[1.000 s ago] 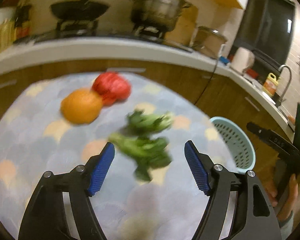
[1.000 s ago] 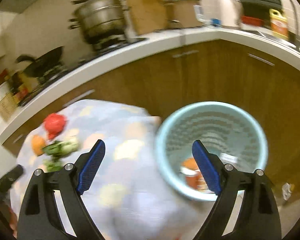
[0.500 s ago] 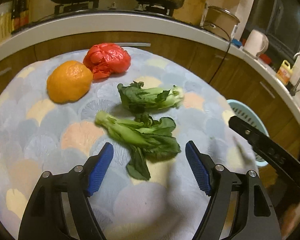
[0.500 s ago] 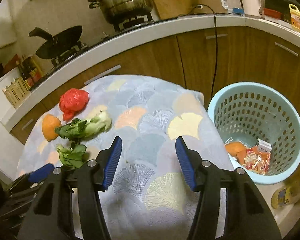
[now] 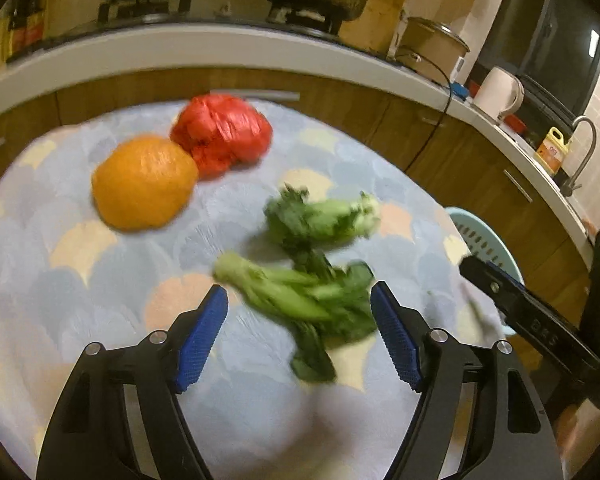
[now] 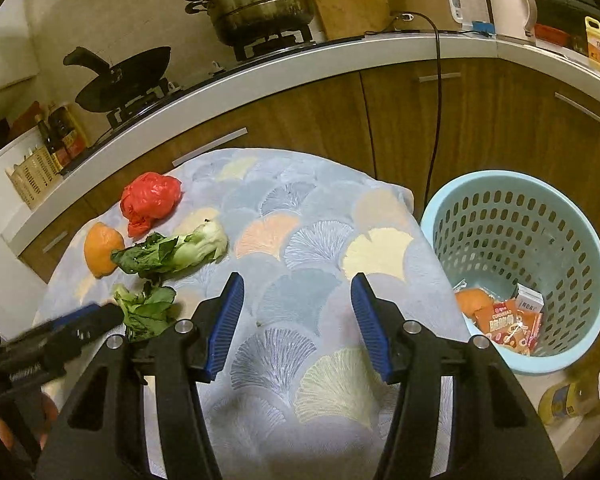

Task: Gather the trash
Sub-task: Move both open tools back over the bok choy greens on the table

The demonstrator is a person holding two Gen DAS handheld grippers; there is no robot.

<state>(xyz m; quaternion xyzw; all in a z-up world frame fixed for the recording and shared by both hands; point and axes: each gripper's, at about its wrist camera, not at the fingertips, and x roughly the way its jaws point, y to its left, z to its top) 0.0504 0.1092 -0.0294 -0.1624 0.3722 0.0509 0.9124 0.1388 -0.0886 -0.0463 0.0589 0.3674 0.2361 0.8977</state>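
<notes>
Right tongs (image 6: pixel 296 316) narrower now, above patterned cloth (image 6: pixel 300 248).

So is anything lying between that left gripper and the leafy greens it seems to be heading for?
Nothing visible does. The left gripper is open with the nearer bunch of greens lying right at its fingertips on the patterned cloth. The orange and red bag sit farther back, out of the path.
</notes>
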